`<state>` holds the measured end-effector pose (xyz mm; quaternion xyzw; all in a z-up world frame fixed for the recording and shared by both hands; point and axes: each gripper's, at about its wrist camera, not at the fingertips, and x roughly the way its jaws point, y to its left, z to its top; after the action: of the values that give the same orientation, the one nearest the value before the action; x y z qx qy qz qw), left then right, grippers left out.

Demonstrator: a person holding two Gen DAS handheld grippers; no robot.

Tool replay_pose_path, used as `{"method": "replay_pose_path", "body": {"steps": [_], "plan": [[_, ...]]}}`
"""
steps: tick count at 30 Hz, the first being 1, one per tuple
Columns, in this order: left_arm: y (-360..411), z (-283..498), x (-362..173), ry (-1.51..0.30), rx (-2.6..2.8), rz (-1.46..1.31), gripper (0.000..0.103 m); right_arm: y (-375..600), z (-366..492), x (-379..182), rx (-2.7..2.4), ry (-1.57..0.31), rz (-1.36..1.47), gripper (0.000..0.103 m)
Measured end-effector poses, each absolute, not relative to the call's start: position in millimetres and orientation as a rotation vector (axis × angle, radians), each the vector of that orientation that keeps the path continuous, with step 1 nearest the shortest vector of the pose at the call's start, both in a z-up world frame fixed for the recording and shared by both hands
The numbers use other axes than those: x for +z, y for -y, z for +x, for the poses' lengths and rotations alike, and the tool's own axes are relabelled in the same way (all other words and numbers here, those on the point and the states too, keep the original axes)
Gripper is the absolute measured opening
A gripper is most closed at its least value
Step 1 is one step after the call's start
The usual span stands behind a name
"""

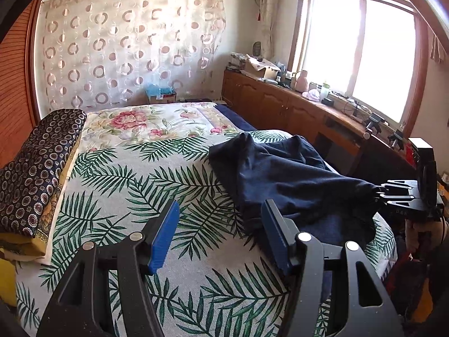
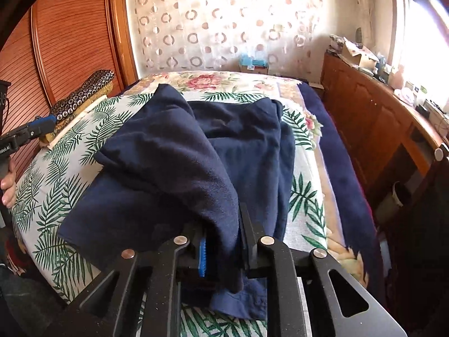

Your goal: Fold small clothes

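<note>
Navy garment (image 2: 179, 151) crumpled on the bed (image 1: 134, 174), over the palm-leaf sheet, toward the right edge and near corner as seen from the left wrist. Right gripper (image 2: 221, 241) clamped on a bunched fold of the garment: cloth pinched between the pads, jaws narrow, blue pad (image 2: 202, 257) showing just left of the fabric. Fold lifted off the sheet and draped forward over the rest of the garment; lower hem (image 2: 238, 303) hanging below the jaws. Left gripper (image 1: 221, 233) half open, holding nothing, hovering above bare sheet just left of the garment; right finger (image 1: 276, 236) overlapping the cloth's near edge in view, contact not determinable. Same gripper visible at far left of the right-wrist view, with a hand (image 2: 8, 185) on its handle. Patterned pillow (image 1: 36, 168) stacked at the bed's left edge. Floral blanket (image 1: 146, 123) across the far end. Wooden cabinet (image 1: 280, 104) beyond the right edge, under the window (image 1: 359, 50).
</note>
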<state>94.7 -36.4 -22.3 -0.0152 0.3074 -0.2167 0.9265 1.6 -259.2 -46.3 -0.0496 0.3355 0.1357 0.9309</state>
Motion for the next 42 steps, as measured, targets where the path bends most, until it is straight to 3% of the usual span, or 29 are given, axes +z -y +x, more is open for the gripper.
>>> {"method": "replay_pose_path", "body": {"steps": [9,10,12,13,31,42], "plan": [[31,93,-23,-0.643,-0.446,-0.056,0.062,245,-15,-28,0.238,-0.597,-0.132,0.031],[31,93,-22,-0.642,-0.443,-0.054,0.062,244,-15,-26,0.243,-0.586,-0.133,0.034],[29,92,-22,-0.639,-0.431,-0.047,0.062,236,-15,-23,0.256,-0.566,-0.130,0.049],[28,91,-23,-0.640,-0.428,-0.047,0.062,232,-14,-21,0.268,-0.559,-0.130,0.050],[3,90,-23,-0.631,-0.372,-0.061,0.062,98,57,-63,0.562,-0.696,-0.319,0.051],[0,91,-27,-0.640,-0.372,-0.072,0.062,64,86,-92,0.585,-0.771,-0.450,0.051]]}}
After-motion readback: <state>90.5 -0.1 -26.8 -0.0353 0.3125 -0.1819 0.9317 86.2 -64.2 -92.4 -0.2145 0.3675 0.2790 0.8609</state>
